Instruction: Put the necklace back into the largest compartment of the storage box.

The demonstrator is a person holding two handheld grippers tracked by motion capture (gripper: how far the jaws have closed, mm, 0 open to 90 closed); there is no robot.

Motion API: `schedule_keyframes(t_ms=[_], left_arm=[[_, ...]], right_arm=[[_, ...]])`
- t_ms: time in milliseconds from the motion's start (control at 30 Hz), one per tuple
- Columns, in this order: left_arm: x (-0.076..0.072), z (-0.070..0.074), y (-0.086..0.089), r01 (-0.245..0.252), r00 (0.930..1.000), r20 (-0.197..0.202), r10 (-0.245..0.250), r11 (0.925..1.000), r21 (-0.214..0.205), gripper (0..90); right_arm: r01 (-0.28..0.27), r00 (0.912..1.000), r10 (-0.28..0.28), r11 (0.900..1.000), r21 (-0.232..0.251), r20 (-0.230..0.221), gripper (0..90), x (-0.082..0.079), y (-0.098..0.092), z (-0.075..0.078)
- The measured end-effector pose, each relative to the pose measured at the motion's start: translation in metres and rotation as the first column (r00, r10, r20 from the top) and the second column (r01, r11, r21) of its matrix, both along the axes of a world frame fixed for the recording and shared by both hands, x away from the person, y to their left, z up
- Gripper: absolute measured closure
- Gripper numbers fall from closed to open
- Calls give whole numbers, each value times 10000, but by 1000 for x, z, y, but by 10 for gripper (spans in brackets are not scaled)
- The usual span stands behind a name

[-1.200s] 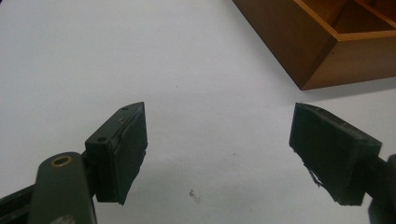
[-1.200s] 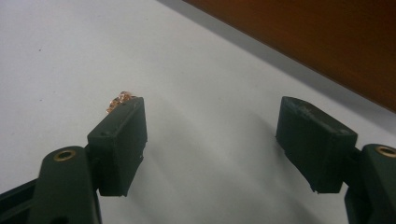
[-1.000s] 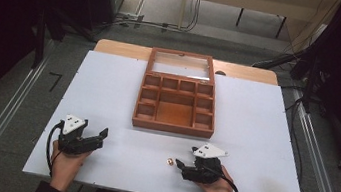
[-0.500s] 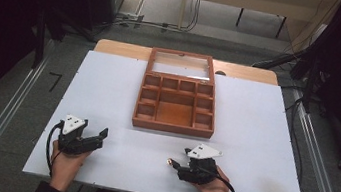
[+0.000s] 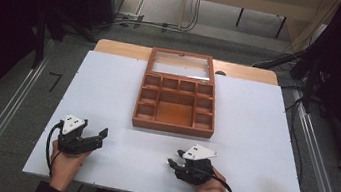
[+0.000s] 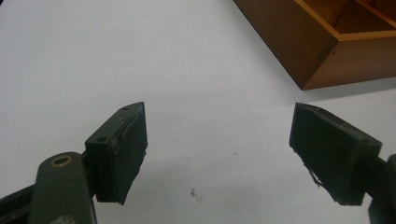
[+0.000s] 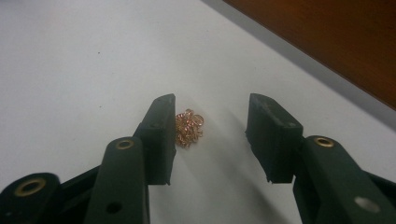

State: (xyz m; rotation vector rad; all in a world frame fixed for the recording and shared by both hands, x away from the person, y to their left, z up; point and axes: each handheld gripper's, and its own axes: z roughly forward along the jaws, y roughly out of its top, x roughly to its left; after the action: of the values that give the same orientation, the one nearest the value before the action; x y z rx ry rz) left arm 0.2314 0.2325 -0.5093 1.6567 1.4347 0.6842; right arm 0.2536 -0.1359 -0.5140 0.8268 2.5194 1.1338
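Note:
A small heap of gold chain links (image 7: 188,127) lies on the white table between the jaws of my right gripper (image 7: 212,108). It touches the left pad (image 7: 164,135), while the right pad stands clear of it. These jaws have just been closing and still show a gap. In the high view the right gripper (image 5: 172,163) is near the table's front edge, pointing left. My left gripper (image 5: 100,136) rests at the front left, jaws wide open with nothing between them (image 6: 217,122).
A wooden compartment box (image 5: 176,99) with its glass lid laid back stands in the middle of the white table (image 5: 266,119). Its near corner (image 6: 327,51) shows ahead of the left gripper. A person's hands hold both grippers from the front edge.
The right gripper has slid left over the gold chain, which now lies between its jaws, and the jaws have narrowed. The left gripper has stayed put.

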Motion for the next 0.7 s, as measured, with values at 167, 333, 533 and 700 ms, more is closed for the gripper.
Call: schedule_keyframes(t_ms=[167,333,533,700], left_arm=[[0,0,0,10,10000,0,-10,10000,-10,198],[0,0,0,23,10000,1,-23,10000,-11,198],[0,0,0,47,10000,-7,-47,10000,4,198],[0,0,0,50,10000,9,-50,10000,-23,198]], right_arm=[[-178,9998,178,9998,-25,-123,574,-1,4,-1],[-358,9992,356,9993,-113,-157,684,-2,6,-2],[-485,9987,483,9987,-176,-142,808,-3,6,-2],[-444,9989,442,9989,-172,-155,828,-2,5,-1]])
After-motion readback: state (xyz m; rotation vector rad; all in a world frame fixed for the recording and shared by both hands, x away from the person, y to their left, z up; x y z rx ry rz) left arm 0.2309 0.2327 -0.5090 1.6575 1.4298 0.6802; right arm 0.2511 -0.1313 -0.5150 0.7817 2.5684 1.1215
